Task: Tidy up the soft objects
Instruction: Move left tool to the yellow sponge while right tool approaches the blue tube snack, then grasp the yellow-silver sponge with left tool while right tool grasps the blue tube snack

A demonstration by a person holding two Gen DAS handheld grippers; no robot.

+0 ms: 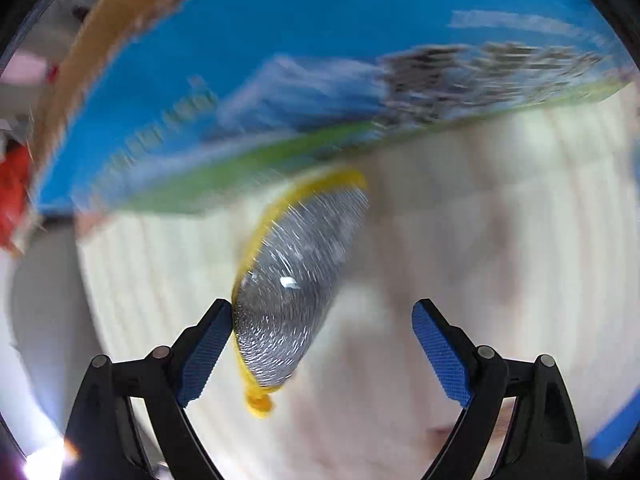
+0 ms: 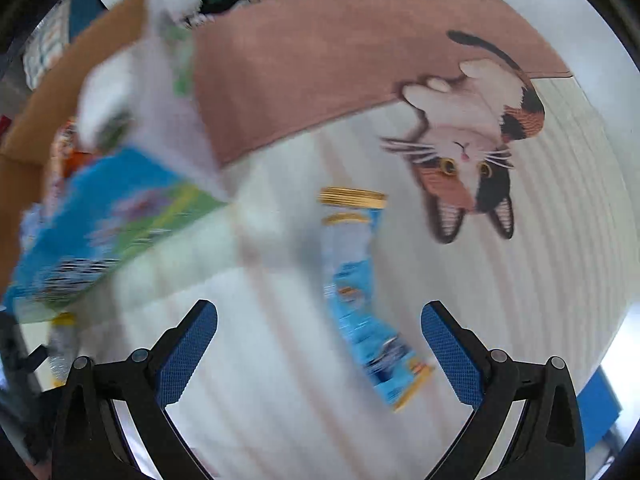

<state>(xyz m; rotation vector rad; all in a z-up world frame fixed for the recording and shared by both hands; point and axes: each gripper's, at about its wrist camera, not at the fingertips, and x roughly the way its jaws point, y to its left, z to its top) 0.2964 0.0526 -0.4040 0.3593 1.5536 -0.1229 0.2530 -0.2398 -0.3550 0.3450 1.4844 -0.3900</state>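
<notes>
In the left wrist view a silver foil pouch with a yellow rim point(image 1: 292, 288) lies on the white ribbed mat point(image 1: 460, 240). My left gripper point(image 1: 322, 312) is open around its near end, and the left pad point(image 1: 208, 352) is touching it or nearly so. In the right wrist view a blue snack packet with gold ends point(image 2: 360, 292) lies on the mat point(image 2: 540, 260), blurred. My right gripper point(image 2: 319, 312) is open and empty, with the packet's near end between the fingers.
A blue and green printed cardboard box stands close behind the pouch point(image 1: 280, 60) and at the left in the right wrist view point(image 2: 104, 224), with open brown flaps point(image 2: 80, 76) and packets inside. The mat has a pink band and a cat picture point(image 2: 472, 136).
</notes>
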